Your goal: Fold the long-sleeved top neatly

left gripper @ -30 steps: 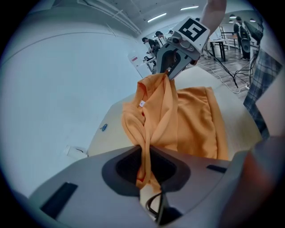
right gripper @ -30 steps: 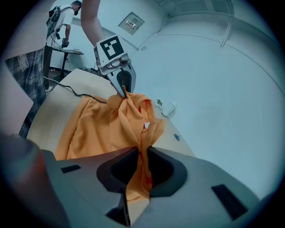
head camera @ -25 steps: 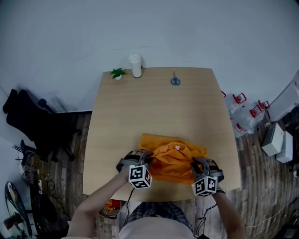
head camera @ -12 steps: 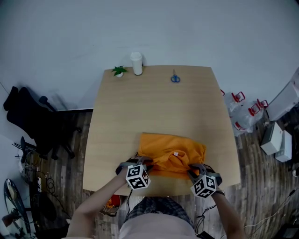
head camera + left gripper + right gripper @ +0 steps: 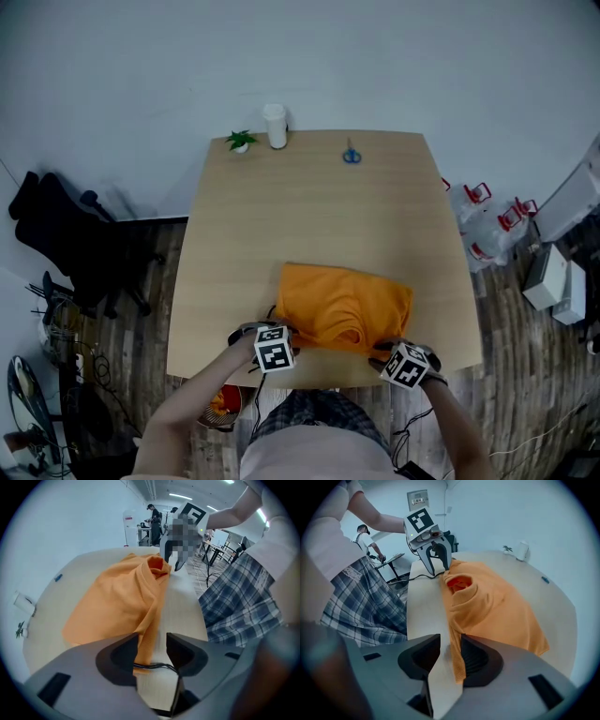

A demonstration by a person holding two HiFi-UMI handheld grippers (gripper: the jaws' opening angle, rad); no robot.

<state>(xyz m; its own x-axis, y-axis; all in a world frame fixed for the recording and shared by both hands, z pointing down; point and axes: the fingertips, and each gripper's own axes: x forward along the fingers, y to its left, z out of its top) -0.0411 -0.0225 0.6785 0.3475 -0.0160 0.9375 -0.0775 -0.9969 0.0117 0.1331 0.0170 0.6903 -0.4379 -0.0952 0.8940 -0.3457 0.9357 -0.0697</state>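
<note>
The orange long-sleeved top [image 5: 342, 305] lies folded in a rough rectangle near the table's front edge. My left gripper [image 5: 277, 339] is at its near left corner and my right gripper [image 5: 398, 352] at its near right corner, both pointing steeply down. In the left gripper view the left gripper [image 5: 152, 641] has just been opening; the top's edge [image 5: 147, 634] hangs loosely in the gap, against one finger. In the right gripper view the right gripper [image 5: 451, 641] has also just been opening, with the ribbed hem [image 5: 457, 660] against one finger and bare table beside it.
A small plant [image 5: 240, 142], a white cup [image 5: 275, 127] and blue scissors [image 5: 352, 156] stand along the far edge of the wooden table [image 5: 309, 216]. A black chair [image 5: 66, 244] is on the floor at the left, bags and boxes [image 5: 553, 281] at the right.
Both grippers moved toward the near table edge and down, drawing the top's upper layer with them. The raised collar fold now lies flatter. Both pairs of jaws opened.
</note>
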